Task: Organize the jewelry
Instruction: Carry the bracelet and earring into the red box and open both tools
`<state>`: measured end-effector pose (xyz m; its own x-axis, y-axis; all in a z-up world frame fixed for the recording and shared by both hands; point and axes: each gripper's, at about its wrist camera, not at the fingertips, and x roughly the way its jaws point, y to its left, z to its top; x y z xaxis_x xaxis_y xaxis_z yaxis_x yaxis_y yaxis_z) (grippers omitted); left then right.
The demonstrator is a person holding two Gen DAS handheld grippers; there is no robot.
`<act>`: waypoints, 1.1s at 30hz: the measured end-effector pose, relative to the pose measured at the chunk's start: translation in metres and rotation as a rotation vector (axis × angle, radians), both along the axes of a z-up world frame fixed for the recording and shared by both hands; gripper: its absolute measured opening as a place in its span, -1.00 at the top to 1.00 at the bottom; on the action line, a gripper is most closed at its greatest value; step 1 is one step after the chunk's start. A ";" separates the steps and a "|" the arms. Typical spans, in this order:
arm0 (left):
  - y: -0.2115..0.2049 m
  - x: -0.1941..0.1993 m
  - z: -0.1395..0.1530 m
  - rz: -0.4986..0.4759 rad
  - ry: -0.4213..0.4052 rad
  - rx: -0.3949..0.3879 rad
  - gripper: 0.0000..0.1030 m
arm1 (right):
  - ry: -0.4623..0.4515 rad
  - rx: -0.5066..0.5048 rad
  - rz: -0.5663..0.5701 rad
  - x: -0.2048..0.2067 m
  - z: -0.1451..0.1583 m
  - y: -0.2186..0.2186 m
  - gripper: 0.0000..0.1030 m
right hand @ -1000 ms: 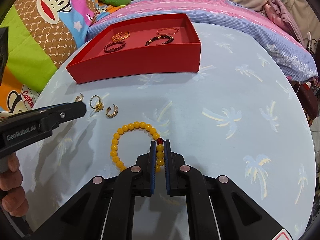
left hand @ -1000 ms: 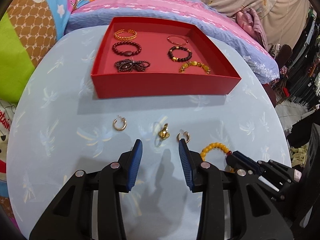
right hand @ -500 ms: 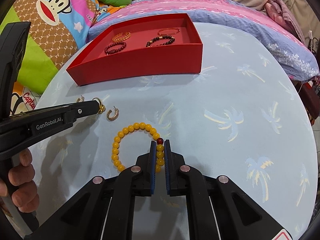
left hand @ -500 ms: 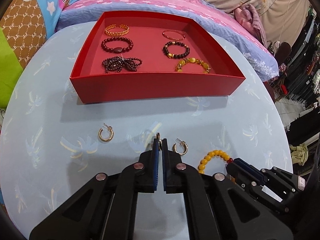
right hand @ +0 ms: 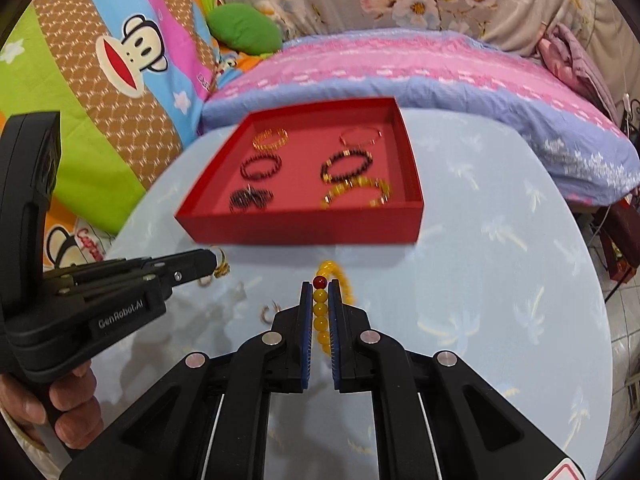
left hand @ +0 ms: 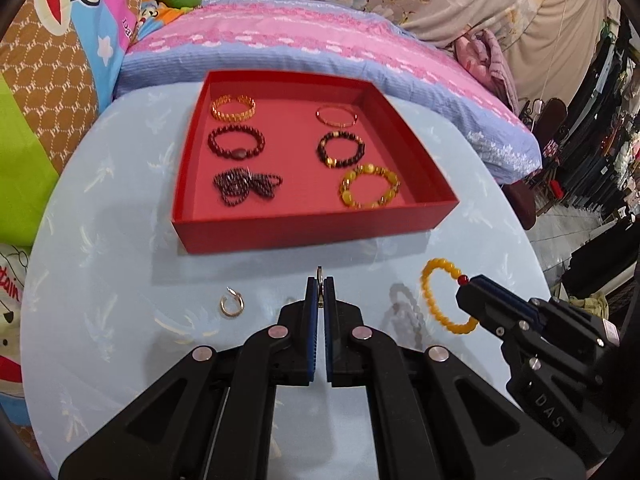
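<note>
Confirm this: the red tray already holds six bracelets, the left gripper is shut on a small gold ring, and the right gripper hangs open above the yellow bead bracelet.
Wrong about the right gripper: the right wrist view shows it shut on the yellow bead bracelet, lifted off the table. The rest stands: six bracelets in the red tray, left gripper shut on the small gold ring.

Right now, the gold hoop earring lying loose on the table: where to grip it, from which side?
The small gold hoop earring lies flat on the light blue tablecloth, post pointing toward the red tray. Come straight down and pinch across the ring's band, away from the post gap.
</note>
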<state>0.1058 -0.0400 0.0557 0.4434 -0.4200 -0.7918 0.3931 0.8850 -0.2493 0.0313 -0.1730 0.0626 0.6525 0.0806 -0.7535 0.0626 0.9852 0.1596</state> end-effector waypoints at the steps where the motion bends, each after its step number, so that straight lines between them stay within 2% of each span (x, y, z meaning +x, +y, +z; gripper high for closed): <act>1: 0.001 0.002 0.005 0.001 -0.008 -0.003 0.95 | -0.011 -0.003 0.003 0.003 0.005 -0.001 0.86; 9: 0.007 0.029 0.037 0.025 -0.084 -0.013 0.95 | -0.105 -0.019 0.012 0.042 0.043 -0.004 0.86; 15: 0.001 0.060 0.042 0.046 -0.108 -0.001 0.95 | -0.116 -0.011 0.008 0.074 0.047 -0.007 0.86; 25: -0.017 0.102 0.014 0.037 -0.054 0.005 0.95 | -0.042 0.090 0.025 0.127 0.015 -0.008 0.86; 33: -0.031 0.127 -0.011 0.031 -0.013 0.031 0.95 | 0.021 0.134 0.004 0.150 -0.017 -0.015 0.86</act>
